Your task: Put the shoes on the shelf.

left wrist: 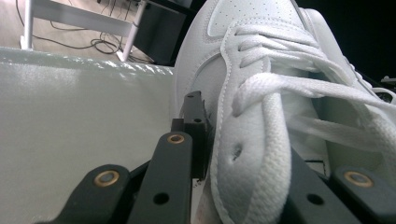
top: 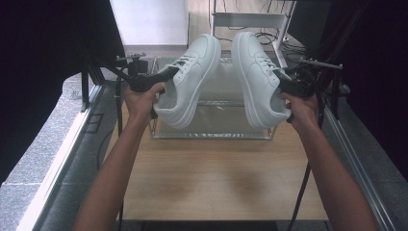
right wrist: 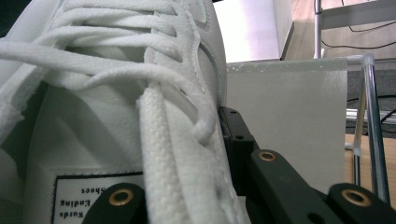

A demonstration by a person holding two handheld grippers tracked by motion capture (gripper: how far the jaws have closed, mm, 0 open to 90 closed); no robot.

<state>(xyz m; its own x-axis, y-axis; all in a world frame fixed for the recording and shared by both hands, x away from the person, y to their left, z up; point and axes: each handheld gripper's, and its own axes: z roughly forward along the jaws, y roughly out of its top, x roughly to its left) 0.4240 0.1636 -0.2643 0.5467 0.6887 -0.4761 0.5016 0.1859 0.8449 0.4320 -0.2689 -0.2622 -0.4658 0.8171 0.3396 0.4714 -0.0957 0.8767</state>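
Observation:
I hold two white lace-up sneakers in the air above a clear box. In the high view the left sneaker (top: 192, 77) hangs toe-up and tilts right, and my left gripper (top: 162, 85) is shut on its collar edge. The right sneaker (top: 257, 77) also points its toe up, with my right gripper (top: 285, 90) shut on its collar. In the left gripper view the left gripper (left wrist: 233, 154) has the laced side wall of the left sneaker (left wrist: 252, 93) pinched between its jaws. The right gripper (right wrist: 187, 154) clamps the eyelet flap of the right sneaker (right wrist: 116, 116); a label shows on the tongue.
A clear acrylic box (top: 211, 130) with a pale sheet in it stands at the far middle of the wooden table (top: 216, 178), right under the shoes. Behind it are a white panel (top: 149, 21) and a metal frame (top: 250, 19) with cables. Dark curtains flank both sides.

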